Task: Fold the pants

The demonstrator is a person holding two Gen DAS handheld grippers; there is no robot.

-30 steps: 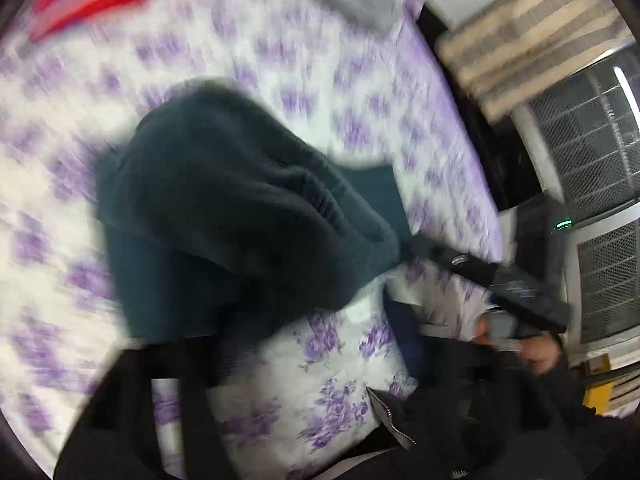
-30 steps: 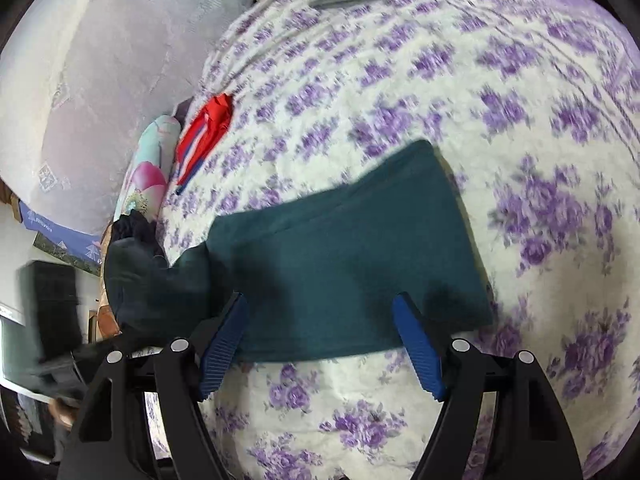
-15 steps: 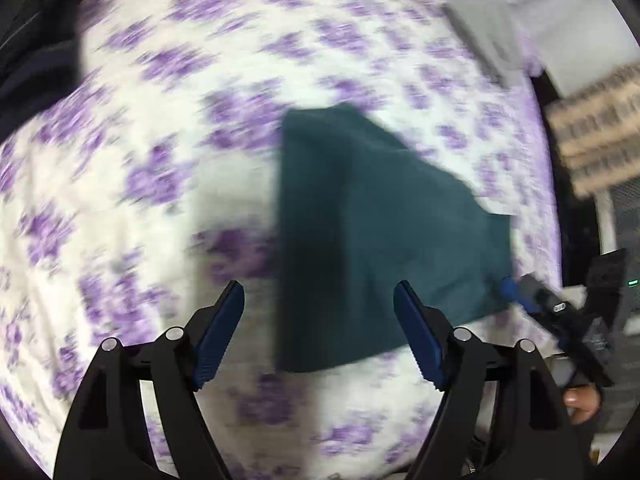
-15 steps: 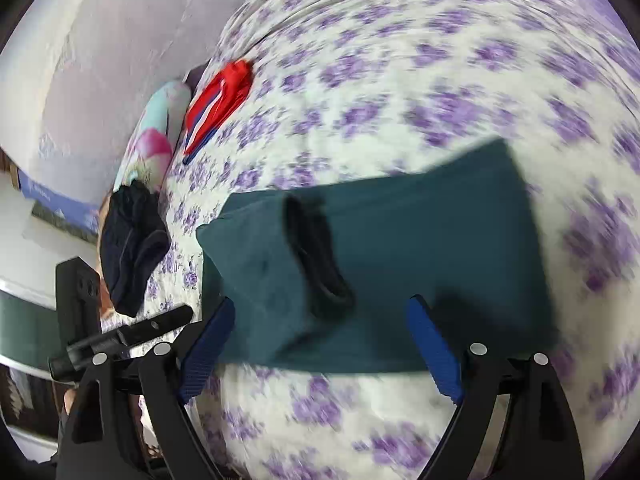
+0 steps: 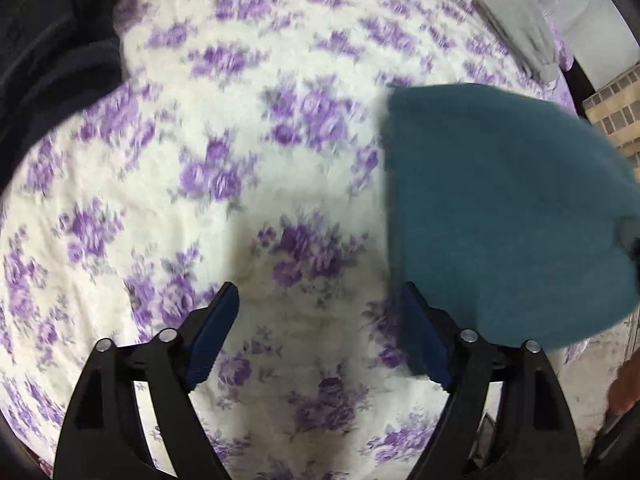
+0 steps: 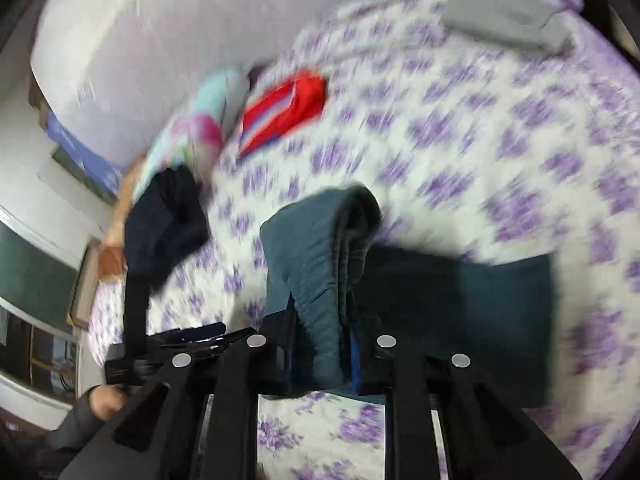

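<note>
The teal pants [image 5: 500, 208] lie folded on the white bedspread with purple flowers [image 5: 160, 200], to the right of my left gripper [image 5: 318, 300]. Its jaws are opening, with only bedspread between them; its right finger [image 5: 420, 332] sits by the pants' near corner. In the right wrist view one end of the pants [image 6: 320, 248] stands bunched and raised off the bed. My right gripper [image 6: 324, 340] is closing, and its pads pinch this fabric. The remaining part of the pants lies flat and shadowed to the right.
A red striped garment [image 6: 284, 114] and a grey folded garment [image 6: 508, 12] lie farther up the bed. A dark garment [image 6: 164, 220] and a colourful pillow [image 6: 192, 132] sit at the left edge. A person's hand [image 6: 104, 400] shows at lower left.
My left gripper has let go of the pants and swung left over bare bedspread, jaws wider. The right gripper has shut on one end of the pants and lifted it.
</note>
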